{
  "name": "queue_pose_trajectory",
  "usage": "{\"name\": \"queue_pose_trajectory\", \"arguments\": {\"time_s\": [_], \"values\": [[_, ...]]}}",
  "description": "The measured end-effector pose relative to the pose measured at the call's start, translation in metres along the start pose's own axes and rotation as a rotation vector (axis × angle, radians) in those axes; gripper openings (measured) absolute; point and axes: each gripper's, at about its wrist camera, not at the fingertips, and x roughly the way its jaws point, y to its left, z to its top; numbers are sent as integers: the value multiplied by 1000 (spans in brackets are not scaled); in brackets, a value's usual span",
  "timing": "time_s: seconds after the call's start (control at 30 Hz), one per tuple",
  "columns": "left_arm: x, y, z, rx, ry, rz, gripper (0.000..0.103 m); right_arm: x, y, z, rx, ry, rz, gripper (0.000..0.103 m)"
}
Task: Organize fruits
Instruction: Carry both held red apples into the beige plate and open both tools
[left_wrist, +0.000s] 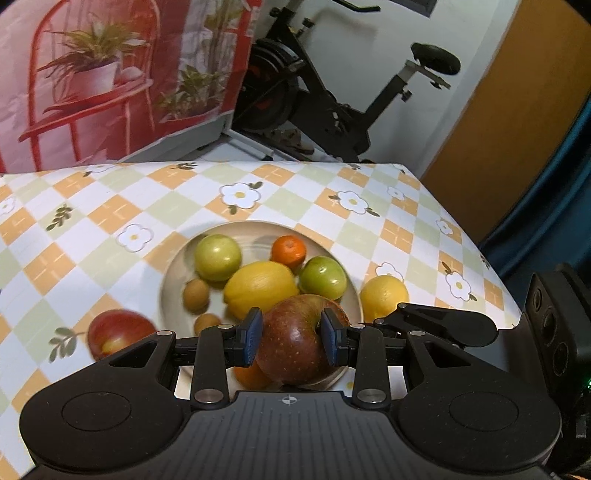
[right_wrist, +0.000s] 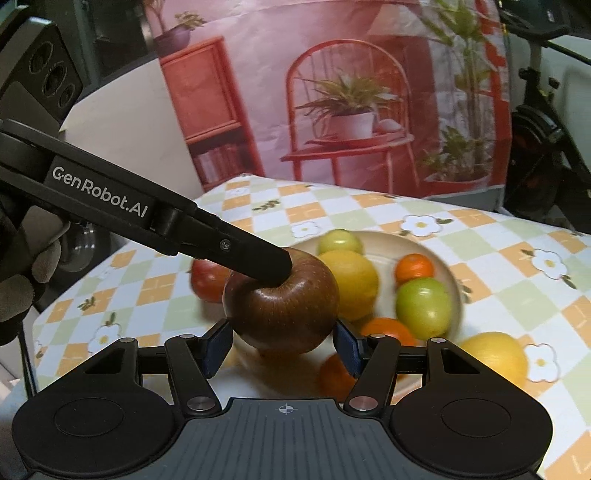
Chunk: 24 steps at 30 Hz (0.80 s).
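Note:
My left gripper (left_wrist: 291, 338) is shut on a dark red apple (left_wrist: 295, 339) and holds it above the near rim of a beige plate (left_wrist: 168, 280). The same apple (right_wrist: 282, 306) fills the middle of the right wrist view, with the left gripper's finger (right_wrist: 258, 260) across its top. My right gripper (right_wrist: 282, 349) is open around the apple, its blue pads (right_wrist: 216, 350) just clear of its sides. The plate holds two green apples (left_wrist: 218, 257), a lemon (left_wrist: 260, 288), a mandarin (left_wrist: 289, 252) and two kiwis (left_wrist: 196, 294). A second red apple (left_wrist: 120, 334) lies left of the plate.
Another lemon (left_wrist: 384, 297) lies on the checked tablecloth (left_wrist: 110, 206) right of the plate. An orange (left_wrist: 251, 376) sits under the held apple. A printed backdrop (left_wrist: 110, 74) stands behind the table. An exercise bike (left_wrist: 332, 92) stands beyond the far edge.

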Motion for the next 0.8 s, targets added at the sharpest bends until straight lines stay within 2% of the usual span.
{"name": "queue_pose_trajectory", "arguments": {"time_s": [0.23, 0.47, 0.8], "values": [[17, 0, 9, 6, 35, -3, 37, 7, -14, -2, -5, 21, -32, 56], [19, 7, 20, -18, 17, 3, 37, 16, -19, 9, -32, 13, -43, 56], [25, 9, 20, -14, 33, 38, 37, 18, -16, 9, -52, 43, -43, 58]]}}
